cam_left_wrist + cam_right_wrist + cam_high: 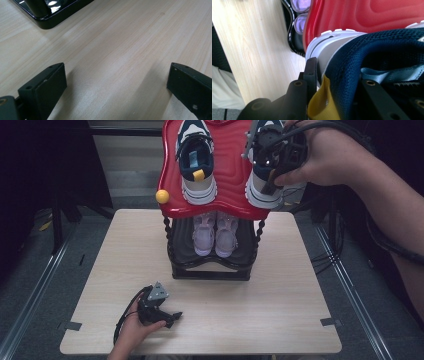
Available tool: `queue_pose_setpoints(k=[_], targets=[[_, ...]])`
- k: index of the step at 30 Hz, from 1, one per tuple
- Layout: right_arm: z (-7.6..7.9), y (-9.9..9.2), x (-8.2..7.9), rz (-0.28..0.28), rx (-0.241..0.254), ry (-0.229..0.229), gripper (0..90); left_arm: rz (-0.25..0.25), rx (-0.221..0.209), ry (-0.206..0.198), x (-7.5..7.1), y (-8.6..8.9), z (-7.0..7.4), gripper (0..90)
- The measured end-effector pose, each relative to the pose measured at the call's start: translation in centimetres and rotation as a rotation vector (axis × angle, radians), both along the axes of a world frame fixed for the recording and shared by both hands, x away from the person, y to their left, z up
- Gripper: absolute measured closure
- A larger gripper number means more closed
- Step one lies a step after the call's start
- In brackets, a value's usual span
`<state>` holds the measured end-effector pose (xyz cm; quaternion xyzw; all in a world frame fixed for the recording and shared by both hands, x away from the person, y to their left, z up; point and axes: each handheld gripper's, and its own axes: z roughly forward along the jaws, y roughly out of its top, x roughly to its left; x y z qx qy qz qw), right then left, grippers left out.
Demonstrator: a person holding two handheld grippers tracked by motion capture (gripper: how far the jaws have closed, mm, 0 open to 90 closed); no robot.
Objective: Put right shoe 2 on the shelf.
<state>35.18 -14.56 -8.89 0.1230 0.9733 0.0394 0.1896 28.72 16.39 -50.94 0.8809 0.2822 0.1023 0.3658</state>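
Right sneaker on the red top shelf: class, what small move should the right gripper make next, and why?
Probably ease the right sneaker further onto the red shelf before letting go. The right gripper is clamped on its heel collar, one jaw outside and one inside, and the heel overhangs the shelf's front edge, while the left sneaker sits fully on. The left gripper rests open on the table.
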Motion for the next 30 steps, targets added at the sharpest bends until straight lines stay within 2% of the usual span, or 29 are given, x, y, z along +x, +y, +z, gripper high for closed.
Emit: queue_pose_setpoints(k=[12, 17, 30], targets=[[0.1, 1.7, 1.3, 0.010, 0.008, -0.017, 70.0, -0.002, -0.001, 0.002, 0.0, 0.0, 0.0, 1.9], [0.1, 2.6, 1.7, 0.026, -0.003, -0.016, 70.0, -0.002, -0.001, 0.002, 0.0, 0.0, 0.0, 1.9], [-1.2, 4.2, 2.7, 0.045, -0.027, -0.016, 70.0, -0.002, -0.001, 0.002, 0.0, 0.0, 0.0, 1.9]])
